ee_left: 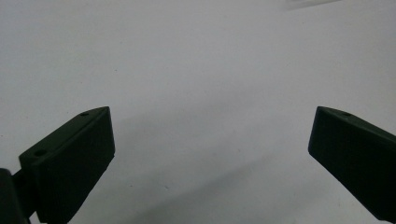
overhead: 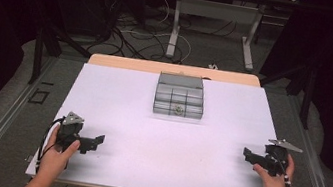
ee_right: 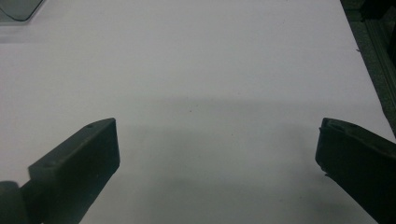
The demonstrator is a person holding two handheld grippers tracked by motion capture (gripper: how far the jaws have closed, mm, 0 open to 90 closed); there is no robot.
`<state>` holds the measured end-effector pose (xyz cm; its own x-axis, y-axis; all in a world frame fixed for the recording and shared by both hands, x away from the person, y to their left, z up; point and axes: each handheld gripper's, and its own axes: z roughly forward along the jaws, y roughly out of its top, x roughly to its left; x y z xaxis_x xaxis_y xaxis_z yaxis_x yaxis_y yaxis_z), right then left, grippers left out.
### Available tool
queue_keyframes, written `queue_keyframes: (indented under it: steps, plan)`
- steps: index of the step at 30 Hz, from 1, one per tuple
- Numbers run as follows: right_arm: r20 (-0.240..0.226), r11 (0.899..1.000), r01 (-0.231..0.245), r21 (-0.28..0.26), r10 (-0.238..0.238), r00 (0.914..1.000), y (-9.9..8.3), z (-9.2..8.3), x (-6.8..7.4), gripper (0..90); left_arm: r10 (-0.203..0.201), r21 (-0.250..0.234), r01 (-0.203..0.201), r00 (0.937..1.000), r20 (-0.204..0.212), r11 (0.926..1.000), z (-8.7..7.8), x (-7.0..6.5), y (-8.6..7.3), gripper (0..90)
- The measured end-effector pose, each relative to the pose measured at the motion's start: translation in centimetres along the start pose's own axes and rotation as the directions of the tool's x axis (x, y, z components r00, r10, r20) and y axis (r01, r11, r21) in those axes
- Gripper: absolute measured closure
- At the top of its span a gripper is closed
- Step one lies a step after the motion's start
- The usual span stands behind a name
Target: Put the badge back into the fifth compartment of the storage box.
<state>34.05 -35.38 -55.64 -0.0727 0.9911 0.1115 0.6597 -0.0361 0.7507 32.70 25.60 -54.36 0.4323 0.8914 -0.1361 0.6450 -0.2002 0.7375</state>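
A clear plastic compartment box (overhead: 180,95) stands at the far middle of the white table (overhead: 157,137), its lid up, with a small round object (overhead: 178,109) in a front compartment. My left gripper (overhead: 94,142) rests near the front left, held by a hand, its jaws wide apart (ee_left: 212,135) over bare table with nothing between them. My right gripper (overhead: 249,154) sits near the front right edge, also open (ee_right: 217,140) and empty. A corner of the box (ee_right: 18,8) shows at the top left of the right gripper view.
The table's right edge (ee_right: 369,74) runs close beside the right gripper, with grey floor beyond. Black frame posts (overhead: 39,53) and cables (overhead: 128,32) lie behind the table, and another table's legs (overhead: 175,24) stand farther back.
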Motion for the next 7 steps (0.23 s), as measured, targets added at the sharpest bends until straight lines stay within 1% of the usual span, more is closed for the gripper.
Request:
queue_keyframes:
  steps: [1,3,5,6,7]
  plan:
    - [0.008,1.000,0.002,-0.005,-0.002,1.0000,-0.01,0.04,0.02,0.0,0.000,0.000,0.000,1.0000,-0.001,1.0000,0.01,0.00,0.00,0.6]
    - [0.003,1.000,-0.003,0.000,0.003,1.0000,0.00,0.01,0.04,0.0,-0.001,0.000,0.001,1.0000,-0.001,1.0000,-0.02,-0.02,0.02,0.6]
    - [0.006,1.000,0.000,-0.012,0.000,1.0000,-0.01,0.06,0.05,0.0,-0.001,-0.001,0.001,1.0000,-0.001,1.0000,-0.05,-0.05,0.02,0.7]
    - [0.005,1.000,0.012,-0.014,-0.012,0.9999,0.01,0.06,-0.02,0.0,0.004,0.002,-0.004,1.0000,-0.002,1.0000,-0.08,-0.02,0.02,0.6]
    - [0.006,1.000,0.013,-0.011,-0.013,0.9999,0.02,0.01,-0.01,0.0,0.006,0.001,-0.006,1.0000,-0.003,1.0000,-0.08,-0.02,0.01,0.6]
